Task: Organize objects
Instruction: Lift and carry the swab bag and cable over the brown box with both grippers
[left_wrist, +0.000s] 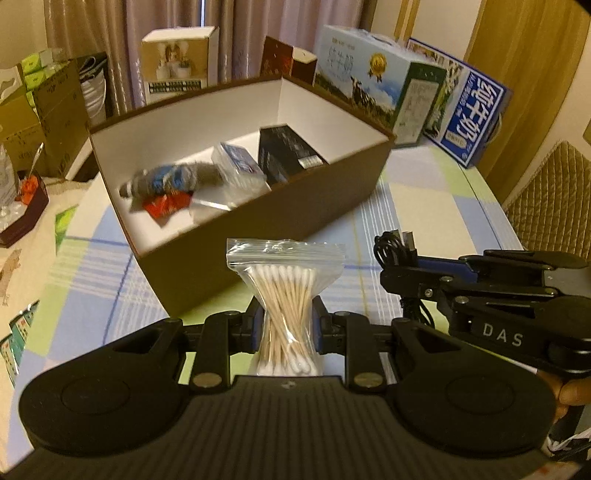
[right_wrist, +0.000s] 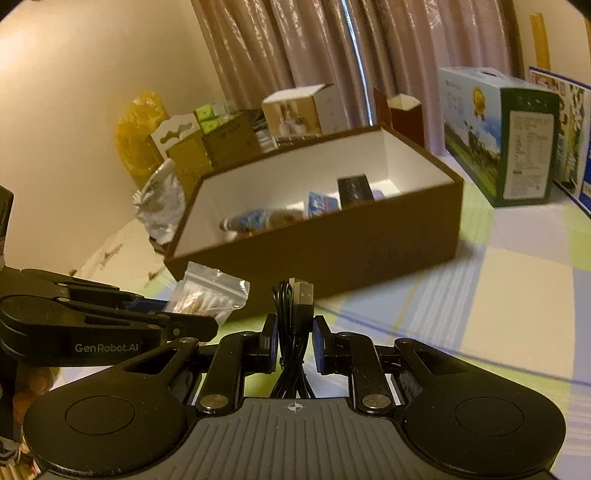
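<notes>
**Two light loads held just short of the brown box**

The left claw (left_wrist: 286, 328) is closed on a small zip bag of cotton swabs (left_wrist: 284, 295), pinching it at the waist so the sticks fan out above and below. The bag looks very light, its film slick and soft; the swabs inside are thin and could bend or slide if the squeeze loosened, so a grip across the bundle's middle seems the safest place. The right claw (right_wrist: 294, 345) has its pads pressed on a coiled black USB cable (right_wrist: 293, 332), plug ends standing up between them. The cable appears light and floppy, and its loose loops below the pads may dangle and catch on an edge.

Both items hang above the checked table (left_wrist: 424, 206), just in front of the open brown box (left_wrist: 258, 221), whose near wall stands between the claws and the inside. Already in the box lie a black carton (left_wrist: 288, 155), a clear packet (left_wrist: 240, 166), a grey-blue bundle (left_wrist: 173, 181) and something red (left_wrist: 166, 206), leaving bare floor mainly at the near left. Milk cartons (left_wrist: 373, 85) and other boxes crowd the table behind. The two claws sit close together and could bump.
</notes>
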